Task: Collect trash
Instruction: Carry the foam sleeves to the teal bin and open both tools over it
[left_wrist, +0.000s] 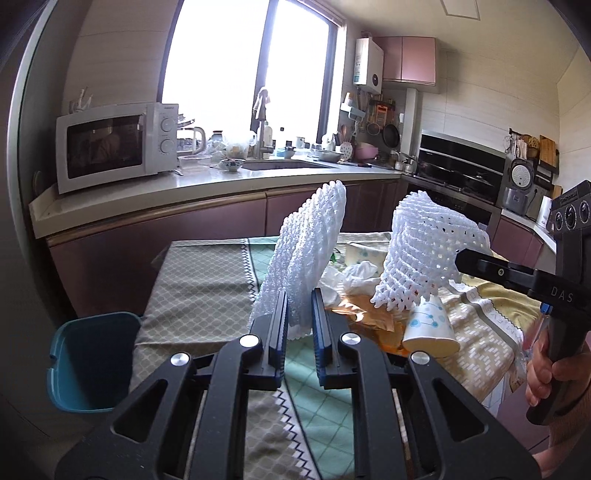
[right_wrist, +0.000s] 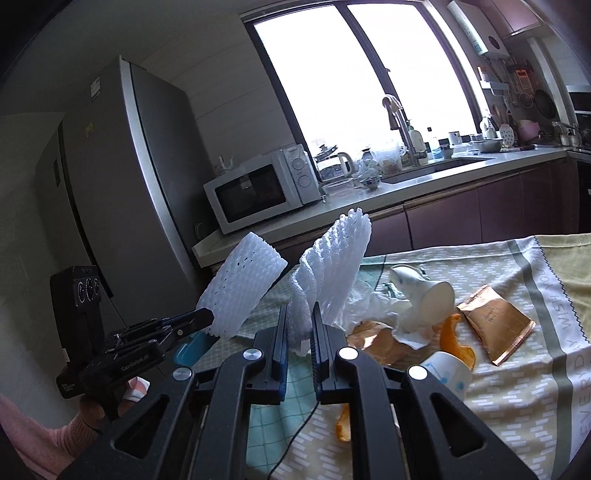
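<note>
Two white foam fruit nets are lifted above the cloth-covered bench (right_wrist: 517, 387). The left gripper (left_wrist: 299, 314) is clamped on one foam net (left_wrist: 306, 251); the right gripper (right_wrist: 299, 325) is clamped on the other foam net (right_wrist: 332, 266). At 3 o'clock from that net lie paper cups (right_wrist: 432, 295), crumpled tissue (right_wrist: 369, 302), orange peel (right_wrist: 454, 339) and a bronze sachet (right_wrist: 495, 325). A teal bin (left_wrist: 88, 362) stands at 8 o'clock beside the bench.
</note>
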